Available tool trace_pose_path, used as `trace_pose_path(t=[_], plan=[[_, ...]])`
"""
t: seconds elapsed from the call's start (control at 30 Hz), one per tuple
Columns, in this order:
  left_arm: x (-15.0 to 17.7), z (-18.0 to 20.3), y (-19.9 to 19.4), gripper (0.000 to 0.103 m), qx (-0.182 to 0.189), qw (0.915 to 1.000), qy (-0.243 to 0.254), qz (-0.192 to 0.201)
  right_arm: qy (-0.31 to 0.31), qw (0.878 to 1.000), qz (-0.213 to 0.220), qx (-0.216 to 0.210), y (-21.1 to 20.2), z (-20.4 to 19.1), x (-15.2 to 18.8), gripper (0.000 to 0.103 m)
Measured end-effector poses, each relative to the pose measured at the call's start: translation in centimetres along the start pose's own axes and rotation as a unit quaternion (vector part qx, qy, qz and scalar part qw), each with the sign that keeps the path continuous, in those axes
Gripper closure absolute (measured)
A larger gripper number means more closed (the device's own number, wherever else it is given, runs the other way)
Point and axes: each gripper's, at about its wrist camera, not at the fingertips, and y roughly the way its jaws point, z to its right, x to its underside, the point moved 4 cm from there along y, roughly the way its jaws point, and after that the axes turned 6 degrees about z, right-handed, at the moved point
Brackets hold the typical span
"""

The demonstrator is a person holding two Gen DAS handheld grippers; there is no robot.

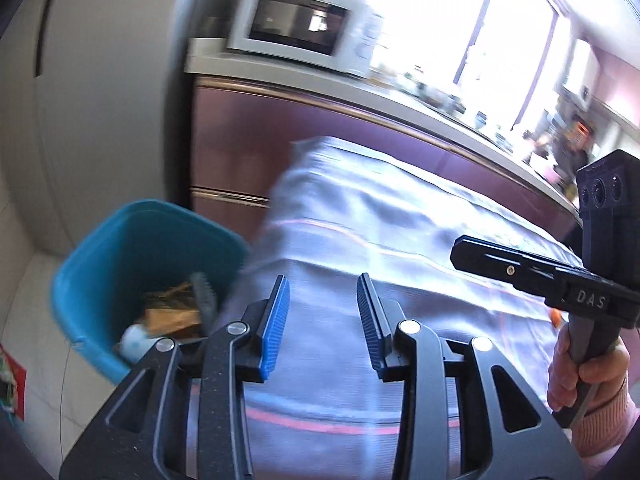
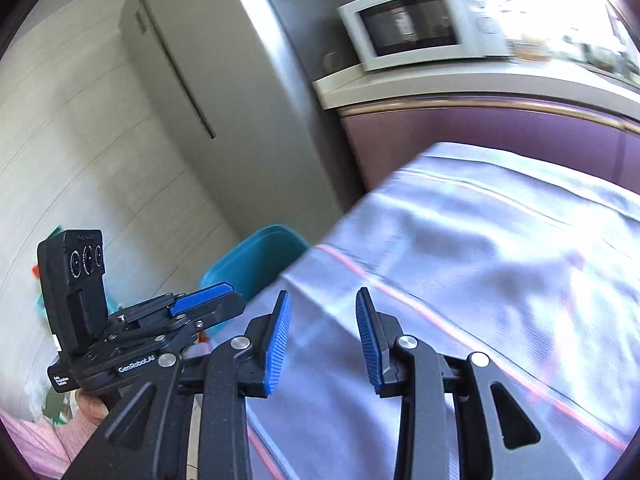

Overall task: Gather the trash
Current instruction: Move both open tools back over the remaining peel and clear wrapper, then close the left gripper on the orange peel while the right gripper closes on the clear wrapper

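A teal trash bin [image 1: 132, 264] stands on the floor left of the table and shows behind the table corner in the right wrist view [image 2: 256, 264]. Inside it lie orange-brown wrappers [image 1: 172, 316], a white lump [image 1: 136, 340] and a grey strip [image 1: 204, 296]. My left gripper [image 1: 324, 320] hangs over the table's near left corner, just right of the bin, open with nothing between its blue pads. My right gripper [image 2: 322, 336] is over the same cloth, open and empty too. A hand in a pink sleeve [image 1: 580, 376] holds it.
The table wears a lilac cloth [image 1: 380, 220] with thin pink stripes. Behind it runs a purple cabinet [image 2: 480, 136] with a white countertop bearing a microwave [image 1: 304, 24] and blurred clutter. A grey fridge [image 2: 224, 80] stands left. A red packet [image 1: 12, 376] lies on the floor.
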Motion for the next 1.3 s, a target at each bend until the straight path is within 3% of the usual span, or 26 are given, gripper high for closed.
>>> trace_pose_path(t=[0.27,0.63,0.93,1.3], plan=[[1.6,9.1,2.6,0.068,0.086,0.9939,0.059,-0.034,0.048,0.995,0.039,0.084,-7.4,6.9,1.5,0.071],[5.1,22.2,6.0,0.067,0.189,0.9655,0.153,-0.094,0.098,0.977,0.090,0.164,-15.2,15.2,2.5,0.065],[6.9,28.5,8.3,0.067,0.231,0.9457,0.185,-0.133,0.121,0.969,0.109,0.189,-18.0,19.0,2.9,0.065],[8.3,32.4,10.9,0.068,0.253,0.9294,0.196,-0.184,0.135,0.967,0.110,0.188,-18.6,21.4,3.2,0.065]])
